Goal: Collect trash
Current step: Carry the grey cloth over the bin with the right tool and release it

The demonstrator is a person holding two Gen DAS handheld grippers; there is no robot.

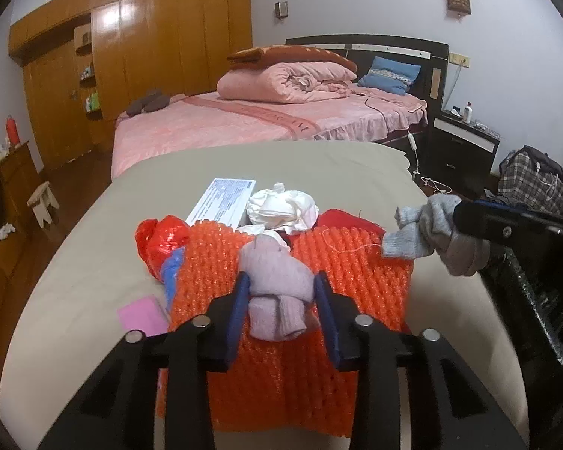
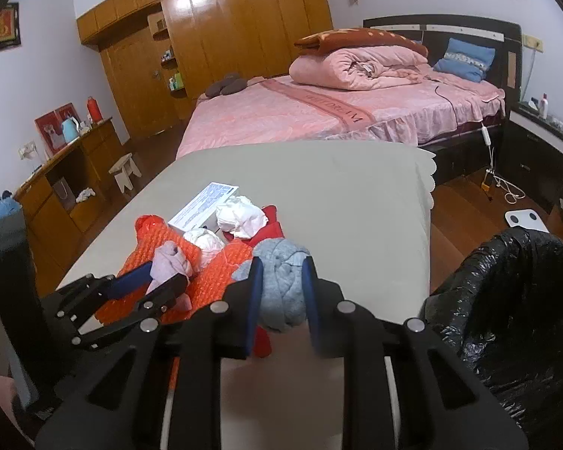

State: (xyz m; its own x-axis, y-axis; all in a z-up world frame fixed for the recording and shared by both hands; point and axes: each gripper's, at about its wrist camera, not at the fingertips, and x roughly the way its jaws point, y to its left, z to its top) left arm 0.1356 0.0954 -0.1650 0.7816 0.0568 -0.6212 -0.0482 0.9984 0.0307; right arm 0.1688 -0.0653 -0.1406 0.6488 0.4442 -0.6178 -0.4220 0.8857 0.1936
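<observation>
My right side is open beige tabletop (image 2: 356, 195); the black-lined bin (image 2: 514, 300) blocks beyond its edge

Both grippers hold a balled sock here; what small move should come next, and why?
Probably swing the right gripper rightward over the black-lined bin and release. It is shut on the grey sock ball, already lifted off the table, and the bin stands open just to its right. The left gripper, holding the lilac sock ball, can follow.
</observation>
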